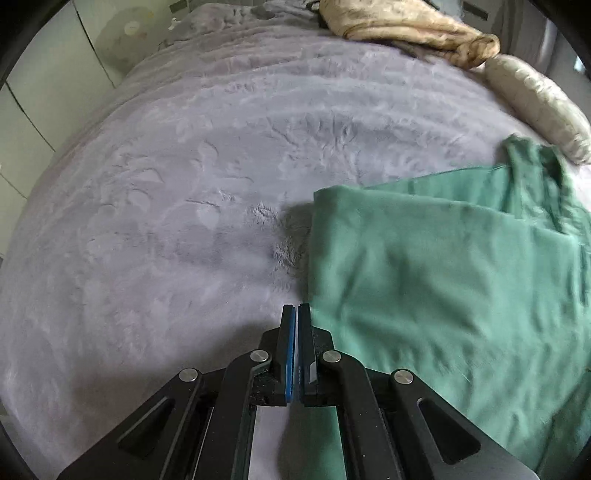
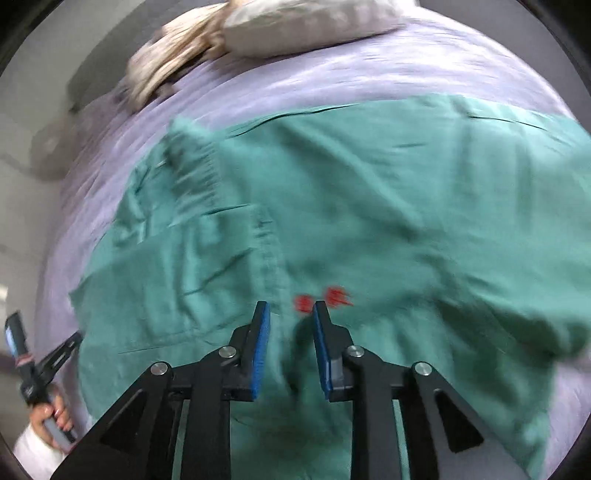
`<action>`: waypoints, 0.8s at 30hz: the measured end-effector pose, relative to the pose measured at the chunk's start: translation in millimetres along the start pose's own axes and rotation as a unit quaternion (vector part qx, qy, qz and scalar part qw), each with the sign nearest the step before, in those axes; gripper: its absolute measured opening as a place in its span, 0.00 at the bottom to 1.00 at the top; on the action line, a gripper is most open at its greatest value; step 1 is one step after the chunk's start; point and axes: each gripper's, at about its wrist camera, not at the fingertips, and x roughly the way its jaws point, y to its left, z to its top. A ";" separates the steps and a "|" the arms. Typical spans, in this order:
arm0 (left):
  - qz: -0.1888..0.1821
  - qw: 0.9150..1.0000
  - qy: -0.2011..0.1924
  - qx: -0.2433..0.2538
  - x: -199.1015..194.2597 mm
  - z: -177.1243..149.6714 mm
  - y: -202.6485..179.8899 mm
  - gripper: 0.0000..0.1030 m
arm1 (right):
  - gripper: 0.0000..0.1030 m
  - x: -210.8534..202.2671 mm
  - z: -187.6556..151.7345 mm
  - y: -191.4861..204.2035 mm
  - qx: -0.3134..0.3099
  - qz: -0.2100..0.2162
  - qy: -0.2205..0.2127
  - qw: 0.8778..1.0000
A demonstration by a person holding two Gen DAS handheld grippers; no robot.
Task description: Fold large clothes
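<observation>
A large green garment lies spread on the lilac bed cover; a small red mark shows on it. In the left wrist view the garment fills the right side, with a folded edge toward the middle. My left gripper is shut with nothing between its blue pads, just above the bed cover beside the garment's left edge. My right gripper is open and hangs over the garment near the red mark. The left gripper also shows in the right wrist view, held in a hand.
A beige crumpled blanket and a pale pillow lie at the bed's far end; they also show in the right wrist view, blanket and pillow. White cupboard doors stand left of the bed.
</observation>
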 end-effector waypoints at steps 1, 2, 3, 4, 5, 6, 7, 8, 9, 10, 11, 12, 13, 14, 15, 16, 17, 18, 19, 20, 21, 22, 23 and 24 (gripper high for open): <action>-0.006 1.000 -0.005 0.003 -8.4 -3.6 0.1 0.02 | 0.25 -11.6 -4.6 -3.4 -0.001 0.007 -0.010 1.000; -0.012 1.000 -0.010 0.010 -18.2 -9.7 -1.1 0.02 | 0.25 -18.1 -7.6 -1.7 -0.006 0.017 -0.015 1.000; -0.018 1.000 -0.011 0.016 -24.7 -16.9 -3.2 0.02 | 0.25 -25.6 -12.6 -0.1 -0.016 0.029 -0.018 0.999; -0.022 1.000 -0.009 0.019 -27.5 -22.2 -4.8 0.02 | 0.25 -29.3 -17.3 6.9 -0.033 0.042 -0.019 0.998; -0.025 0.999 -0.004 0.024 -28.0 -29.4 -7.3 0.02 | 0.25 -28.9 -21.0 14.0 -0.048 0.049 -0.017 0.997; -0.026 0.999 0.007 0.033 -24.9 -40.4 -11.4 0.02 | 0.25 -26.4 -24.2 20.3 -0.062 0.052 -0.014 0.997; -0.021 0.999 0.019 0.038 -20.5 -49.0 -14.0 0.02 | 0.25 -17.5 -26.8 26.9 -0.072 0.048 -0.008 0.996; -0.012 0.999 0.034 0.039 -12.7 -58.2 -15.5 0.02 | 0.25 -7.1 -29.2 28.2 -0.073 0.042 0.002 0.996; -0.006 0.998 0.048 0.037 -4.4 -66.9 -15.4 0.02 | 0.24 1.8 -30.0 25.3 -0.067 0.038 0.014 0.997; -0.005 0.998 0.053 0.034 0.2 -71.6 -15.0 0.02 | 0.21 12.5 -31.5 18.8 -0.052 0.036 0.025 0.998; -0.001 0.998 0.048 0.032 1.3 -77.3 -13.8 0.02 | 0.21 14.6 -32.0 13.0 -0.034 0.047 0.022 0.998; 0.002 0.999 0.040 0.036 -0.5 -79.3 -13.9 0.02 | 0.21 11.7 -31.4 9.8 -0.024 0.054 0.020 0.998; 0.008 0.998 0.038 0.045 -2.2 -80.8 -15.0 0.02 | 0.22 8.6 -31.9 8.4 -0.020 0.053 0.020 0.998; 0.012 0.998 0.039 0.053 -3.3 -81.9 -15.8 0.02 | 0.26 6.8 -33.2 7.6 -0.021 0.037 0.019 0.999; 0.015 0.997 0.040 0.058 -4.7 -82.2 -15.8 0.02 | 0.34 5.0 -34.9 4.7 -0.024 0.015 0.022 0.999; 0.016 0.997 0.042 0.058 -6.7 -82.0 -14.8 0.02 | 0.34 3.3 -37.1 0.4 -0.020 0.020 0.028 0.999; 0.016 0.997 0.044 0.056 -9.5 -81.9 -13.6 0.02 | 0.34 0.0 -40.0 -4.8 -0.009 0.034 0.033 0.999; 0.014 0.998 0.046 0.052 -13.3 -81.7 -11.7 0.02 | 0.34 -5.8 -43.1 -10.4 0.002 0.039 0.035 0.999; 0.011 0.998 0.046 0.047 -17.1 -82.0 -9.8 0.02 | 0.35 -11.8 -46.6 -14.1 0.010 0.040 0.036 0.998; 0.009 0.998 0.048 0.043 -21.4 -79.8 -10.5 0.02 | 0.36 -16.2 -49.8 -15.8 0.015 0.041 0.036 0.998; 0.007 0.998 0.050 0.039 -25.7 -80.8 -10.0 0.02 | 0.41 -21.1 -53.7 -18.0 0.021 0.044 0.037 0.998; 0.006 0.998 0.052 0.039 -28.8 -82.0 -10.0 0.02 | 0.46 -25.5 -58.5 -20.1 0.029 0.051 0.039 0.998; 0.010 0.998 0.057 0.041 -31.2 -83.5 -11.6 0.02 | 0.48 -28.3 -62.5 -21.4 0.034 0.057 0.041 0.997; 0.015 0.997 0.062 0.044 -32.2 -84.7 -14.1 0.02 | 0.48 -30.4 -66.7 -22.0 0.038 0.061 0.045 0.996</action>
